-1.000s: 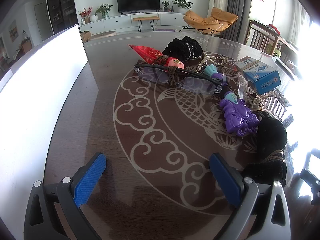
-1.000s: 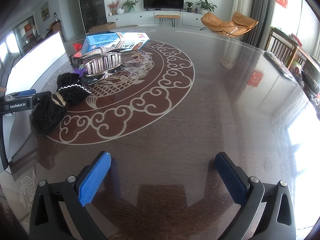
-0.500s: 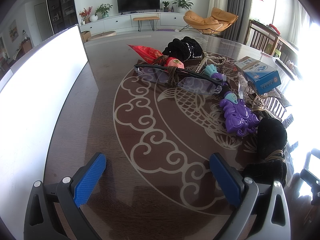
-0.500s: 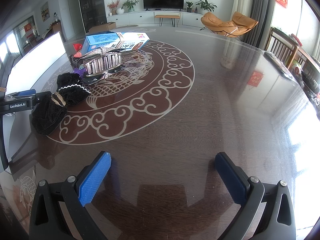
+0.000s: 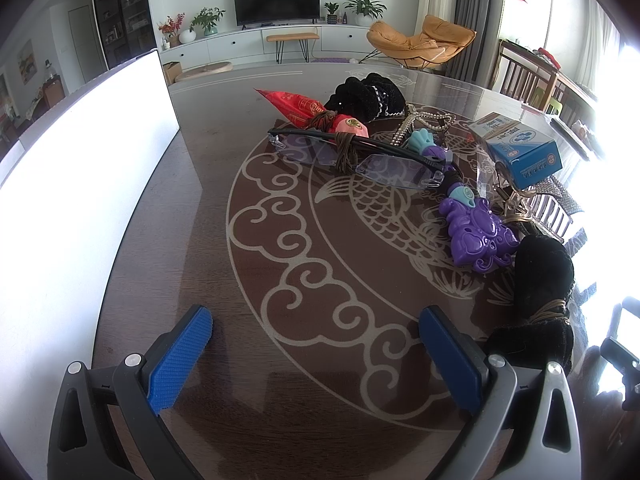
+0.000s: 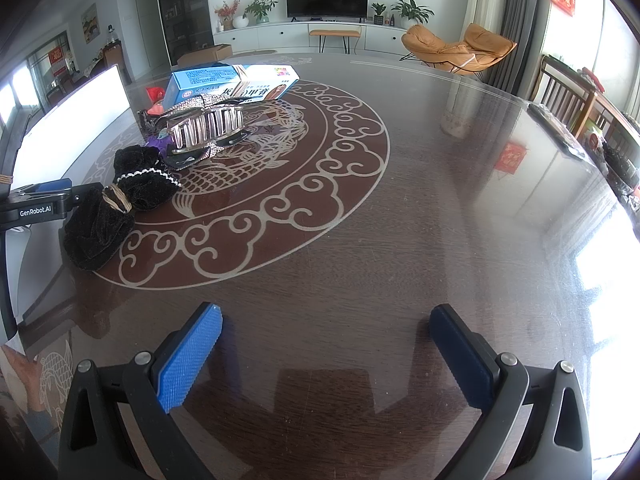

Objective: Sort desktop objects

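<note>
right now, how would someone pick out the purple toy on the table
Find the fish design on the dark table. On its right side, past the glasses, lies the purple toy. It is the only glossy purple plastic thing, beside a black pouch.

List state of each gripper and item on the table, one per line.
left gripper: open, empty
right gripper: open, empty
glasses: folded, cord tied round the middle
hair claw: shut, on its side
blue box: closed
purple toy: lying flat
</note>
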`<state>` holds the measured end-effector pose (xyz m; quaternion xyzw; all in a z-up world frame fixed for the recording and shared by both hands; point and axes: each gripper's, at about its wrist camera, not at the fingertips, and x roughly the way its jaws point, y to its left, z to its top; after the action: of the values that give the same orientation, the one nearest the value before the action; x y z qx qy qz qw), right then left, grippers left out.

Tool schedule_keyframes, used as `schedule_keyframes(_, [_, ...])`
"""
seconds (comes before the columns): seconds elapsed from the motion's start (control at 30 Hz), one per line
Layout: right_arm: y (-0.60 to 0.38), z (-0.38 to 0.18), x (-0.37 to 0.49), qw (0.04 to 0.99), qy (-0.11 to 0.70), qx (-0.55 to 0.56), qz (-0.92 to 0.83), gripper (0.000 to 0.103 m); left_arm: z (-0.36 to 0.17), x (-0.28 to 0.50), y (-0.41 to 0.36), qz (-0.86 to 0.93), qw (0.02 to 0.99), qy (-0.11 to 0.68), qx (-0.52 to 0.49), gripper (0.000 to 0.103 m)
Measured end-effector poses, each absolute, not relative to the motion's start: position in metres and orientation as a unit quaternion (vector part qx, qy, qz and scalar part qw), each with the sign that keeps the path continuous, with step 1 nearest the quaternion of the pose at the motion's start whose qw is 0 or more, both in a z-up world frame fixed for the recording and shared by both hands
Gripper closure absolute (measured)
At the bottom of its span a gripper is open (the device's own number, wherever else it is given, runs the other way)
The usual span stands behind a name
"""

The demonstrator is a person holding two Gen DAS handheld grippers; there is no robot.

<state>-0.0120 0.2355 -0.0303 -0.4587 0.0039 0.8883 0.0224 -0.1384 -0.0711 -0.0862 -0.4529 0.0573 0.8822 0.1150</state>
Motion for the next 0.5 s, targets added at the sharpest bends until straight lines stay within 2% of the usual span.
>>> schedule_keyframes(0.5, [0.2354,-0.0305,-0.0122,0.023,0.004,-0.459,0.888,0.000,-0.0865,-0.1384,-0.0714,0.882,0.115,0.058,-0.453,0.000])
